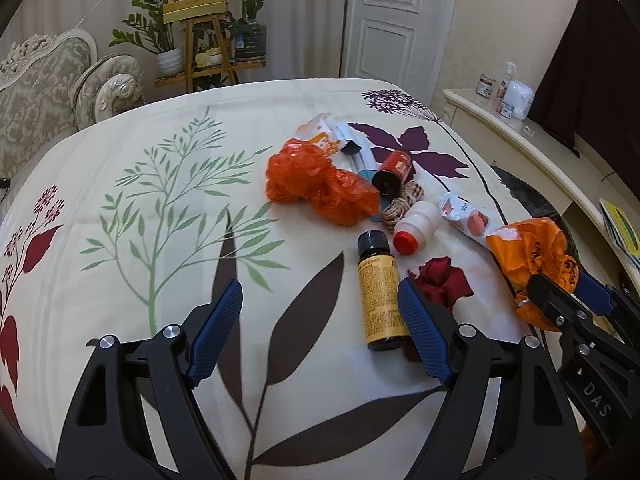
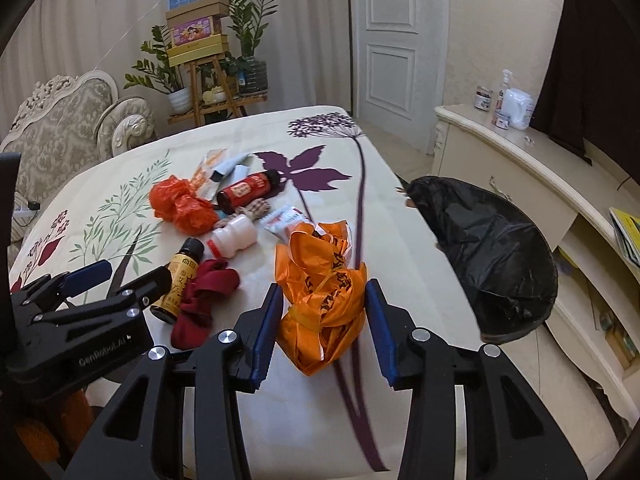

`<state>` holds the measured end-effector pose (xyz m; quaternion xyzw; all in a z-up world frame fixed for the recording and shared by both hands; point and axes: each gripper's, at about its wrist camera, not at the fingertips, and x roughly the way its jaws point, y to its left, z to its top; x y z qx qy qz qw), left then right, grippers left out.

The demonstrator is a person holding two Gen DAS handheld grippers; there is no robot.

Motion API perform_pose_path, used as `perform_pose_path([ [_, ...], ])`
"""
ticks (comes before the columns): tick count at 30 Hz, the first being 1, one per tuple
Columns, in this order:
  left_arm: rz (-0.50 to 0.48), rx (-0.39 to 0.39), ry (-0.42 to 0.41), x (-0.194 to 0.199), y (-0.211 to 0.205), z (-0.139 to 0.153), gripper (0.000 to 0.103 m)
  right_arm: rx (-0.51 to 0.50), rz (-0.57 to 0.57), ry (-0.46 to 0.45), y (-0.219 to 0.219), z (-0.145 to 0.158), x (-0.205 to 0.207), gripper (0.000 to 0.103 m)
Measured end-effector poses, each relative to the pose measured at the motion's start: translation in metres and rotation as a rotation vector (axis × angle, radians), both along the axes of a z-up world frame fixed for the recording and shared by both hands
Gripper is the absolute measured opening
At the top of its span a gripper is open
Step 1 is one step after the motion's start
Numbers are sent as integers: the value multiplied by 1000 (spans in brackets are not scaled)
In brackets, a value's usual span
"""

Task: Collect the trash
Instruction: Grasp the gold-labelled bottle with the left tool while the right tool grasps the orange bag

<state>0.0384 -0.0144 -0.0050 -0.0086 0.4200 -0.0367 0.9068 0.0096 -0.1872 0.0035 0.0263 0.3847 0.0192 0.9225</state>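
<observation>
Trash lies on a floral tablecloth (image 1: 168, 248). My right gripper (image 2: 322, 292) is shut on a crumpled orange plastic bag (image 2: 320, 288), which also shows in the left wrist view (image 1: 528, 256). My left gripper (image 1: 320, 304) is open and empty above the cloth, its right finger beside a yellow-labelled brown bottle (image 1: 380, 300) and a dark red cloth (image 1: 440, 280). Further off lie a red-orange bag (image 1: 316, 184), a white bottle with red cap (image 1: 416, 224), a red-labelled dark bottle (image 1: 394, 172), a white wrapper (image 1: 464, 214) and packets (image 1: 332, 140).
A bin lined with a black bag (image 2: 492, 248) stands off the table's right edge. A cream sideboard (image 2: 532, 176) with bottles is behind it. A sofa (image 1: 44, 88), plant stand (image 1: 208, 64) and white door (image 1: 396, 20) are at the back.
</observation>
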Motion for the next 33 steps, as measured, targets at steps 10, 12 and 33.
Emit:
perform_pose_path([
  [10, -23, -18, 30, 7, -3, -5, 78, 24, 13, 2, 1, 0, 9, 42],
  [12, -19, -30, 37, 7, 0, -6, 77, 30, 27, 23, 2, -4, 12, 43],
  [33, -77, -19, 83, 23, -2, -13, 41, 31, 53, 82, 11, -21, 31, 46],
])
